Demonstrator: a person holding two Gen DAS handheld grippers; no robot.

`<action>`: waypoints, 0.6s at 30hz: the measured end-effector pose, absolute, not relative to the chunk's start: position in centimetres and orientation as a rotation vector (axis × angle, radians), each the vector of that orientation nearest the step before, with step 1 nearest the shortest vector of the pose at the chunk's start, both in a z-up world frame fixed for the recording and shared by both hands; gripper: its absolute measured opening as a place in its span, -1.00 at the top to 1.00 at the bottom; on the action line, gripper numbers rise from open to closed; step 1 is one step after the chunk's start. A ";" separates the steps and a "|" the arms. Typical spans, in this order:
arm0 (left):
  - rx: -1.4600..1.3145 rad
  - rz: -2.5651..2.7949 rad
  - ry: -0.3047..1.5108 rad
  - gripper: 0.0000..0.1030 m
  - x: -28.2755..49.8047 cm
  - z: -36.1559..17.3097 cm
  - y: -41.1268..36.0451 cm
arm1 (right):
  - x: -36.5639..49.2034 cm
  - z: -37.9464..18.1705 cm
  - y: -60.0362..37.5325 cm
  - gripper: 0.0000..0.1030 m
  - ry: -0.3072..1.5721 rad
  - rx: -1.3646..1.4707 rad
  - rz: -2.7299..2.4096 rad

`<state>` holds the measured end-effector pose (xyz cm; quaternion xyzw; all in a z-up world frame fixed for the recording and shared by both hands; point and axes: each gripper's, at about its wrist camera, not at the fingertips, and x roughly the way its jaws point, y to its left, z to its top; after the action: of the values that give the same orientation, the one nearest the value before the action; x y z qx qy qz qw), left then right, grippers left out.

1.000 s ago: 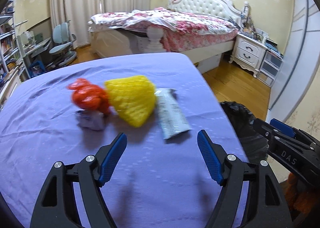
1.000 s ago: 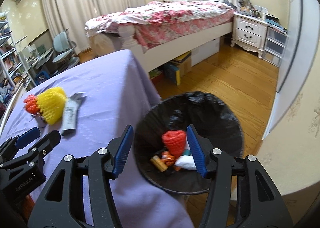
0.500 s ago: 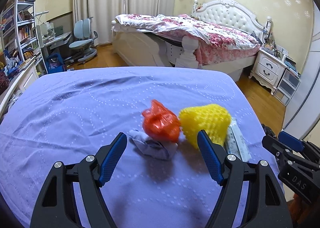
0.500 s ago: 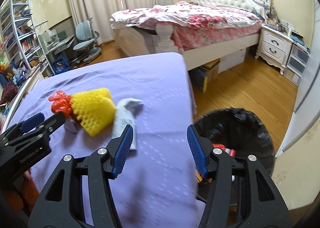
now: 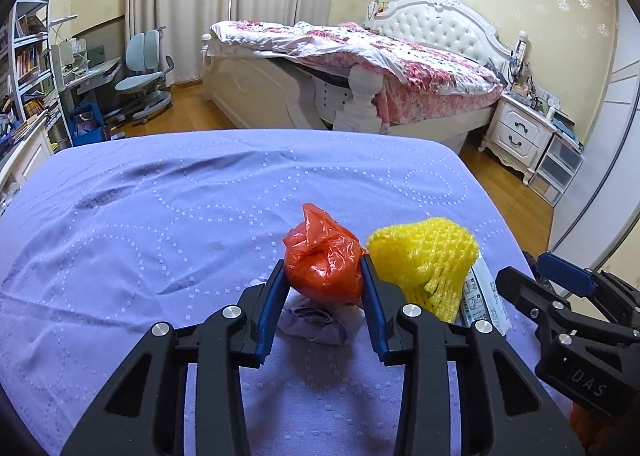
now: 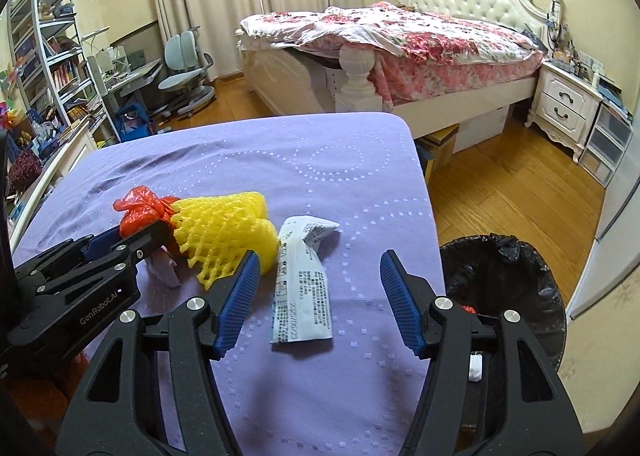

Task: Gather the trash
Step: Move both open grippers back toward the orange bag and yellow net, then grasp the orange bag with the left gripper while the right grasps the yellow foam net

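while its jaws are closing, the left gripper (image 5: 323, 279) has the crumpled orange plastic bag (image 5: 324, 260) between its blue pads, both pads against the bag's sides, on a table draped in a purple cloth (image 5: 160, 223). a small crumpled lilac scrap (image 5: 316, 322) lies under the bag, near the gripper's fingers. just to the right sits a yellow foam fruit net (image 5: 424, 264), touching the bag, and beside that a white printed wrapper (image 6: 304, 276) lies flat on the cloth. the right gripper (image 6: 318, 296) hovers over the wrapper, its jaws opening and set wide, with the wrapper below the gap and neither pad touching it. off the table's right edge stands a bin lined with a black bag (image 6: 504, 268), some trash visible inside. behind, a bed with a floral quilt (image 5: 380, 55).
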<state>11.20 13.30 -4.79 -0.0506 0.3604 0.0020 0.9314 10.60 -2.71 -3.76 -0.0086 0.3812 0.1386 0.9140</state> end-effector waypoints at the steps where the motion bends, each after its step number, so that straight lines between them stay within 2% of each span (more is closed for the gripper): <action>1: -0.103 0.006 0.732 0.27 11.1 -4.7 13.5 | 10.7 -3.8 -2.7 -0.19 0.785 -0.018 0.287; 18: -0.106 0.145 0.676 0.27 9.5 -3.1 19.2 | 12.5 -4.2 3.2 -0.25 0.811 -0.073 0.386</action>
<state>9.53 19.23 -3.08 -0.0518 0.3312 0.0711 0.9394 12.52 3.18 -4.17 -0.0352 0.3919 0.1863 0.9003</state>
